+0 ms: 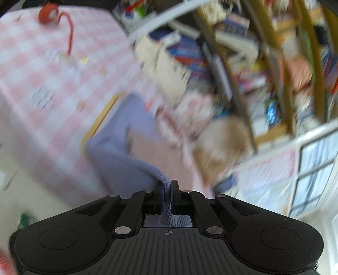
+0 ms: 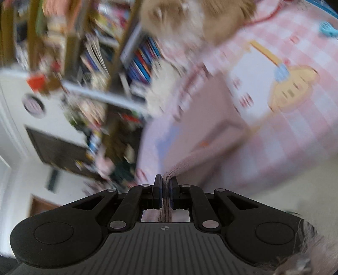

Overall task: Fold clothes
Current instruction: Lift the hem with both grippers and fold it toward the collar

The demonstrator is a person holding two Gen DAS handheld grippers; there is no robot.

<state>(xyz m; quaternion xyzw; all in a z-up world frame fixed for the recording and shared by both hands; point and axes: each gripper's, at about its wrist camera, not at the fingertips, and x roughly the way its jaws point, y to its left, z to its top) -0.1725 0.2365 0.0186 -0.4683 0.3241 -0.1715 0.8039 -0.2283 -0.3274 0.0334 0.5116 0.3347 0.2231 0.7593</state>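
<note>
1. The left tool is pinched tight on the ribbed edge of a knit garment. The cloth looks blue-purple in this view
2. The right tool is also squeezed tight on a ribbed knit edge. Here the cloth looks pink, and I think it is another part of the same garment, but the blur makes it hard to be sure
3. From each tool the garment runs away and hangs in the air. Its far part seems to reach down toward the pink checked cloth, but I cannot tell if it touches
4. That checked cloth covers a big soft surface that may be a bed. A red roll of tape lies on it far from the garment. In the right view a printed yellow picture shows on the cloth
5. Behind are messy bookshelves and a fluffy tan toy. Both views are very blurry
6. How far along: the garment is picked up by two edges. I see no neat fold yet. I think most of the job is left: lay it flat, fold it over, and smooth it
</note>
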